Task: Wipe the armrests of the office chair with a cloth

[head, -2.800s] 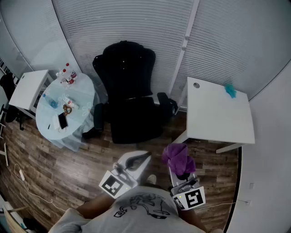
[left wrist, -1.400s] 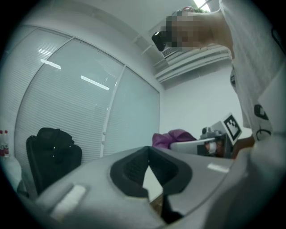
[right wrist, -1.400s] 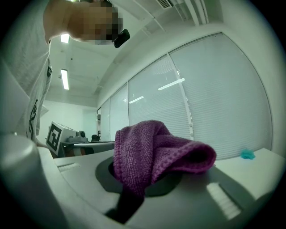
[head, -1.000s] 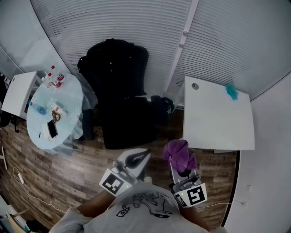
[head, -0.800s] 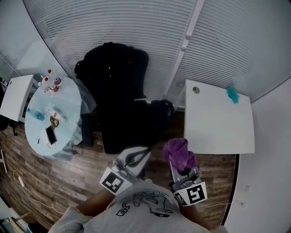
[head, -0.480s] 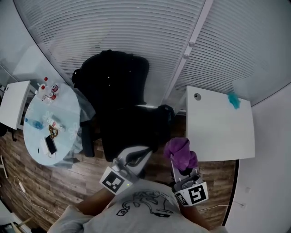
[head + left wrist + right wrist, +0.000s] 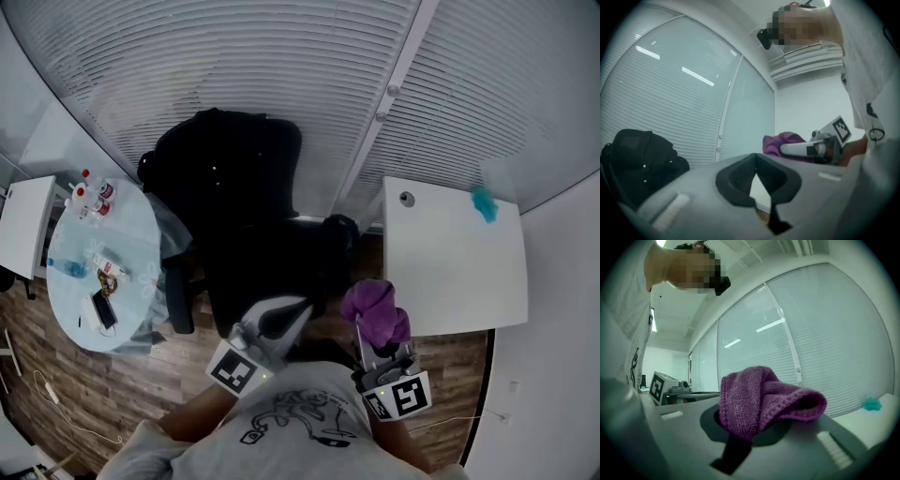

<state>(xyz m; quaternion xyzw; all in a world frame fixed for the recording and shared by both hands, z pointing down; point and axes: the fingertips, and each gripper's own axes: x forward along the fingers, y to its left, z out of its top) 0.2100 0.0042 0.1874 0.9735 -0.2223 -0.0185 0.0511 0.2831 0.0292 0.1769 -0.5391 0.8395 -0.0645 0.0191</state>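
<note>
White blinds [image 7: 234, 66] back the black office chair [image 7: 248, 216]. Its right-side armrest [image 7: 339, 231] lies just beyond and slightly left of the right gripper [image 7: 371, 330], which is clamped on the purple cloth [image 7: 375, 305]. The left gripper [image 7: 274, 323], jaws together and empty, hangs near the seat front.

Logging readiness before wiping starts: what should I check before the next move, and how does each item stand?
1. Purple cloth clamped in the right tool: ok.
2. Left tool empty, jaws together: ok.
3. Office chair ahead, with the armrest beside the white desk in view: ok.
4. Cloth touching that armrest: not ok, they are apart.
5. Dirt on the armrest: cannot tell.
</note>
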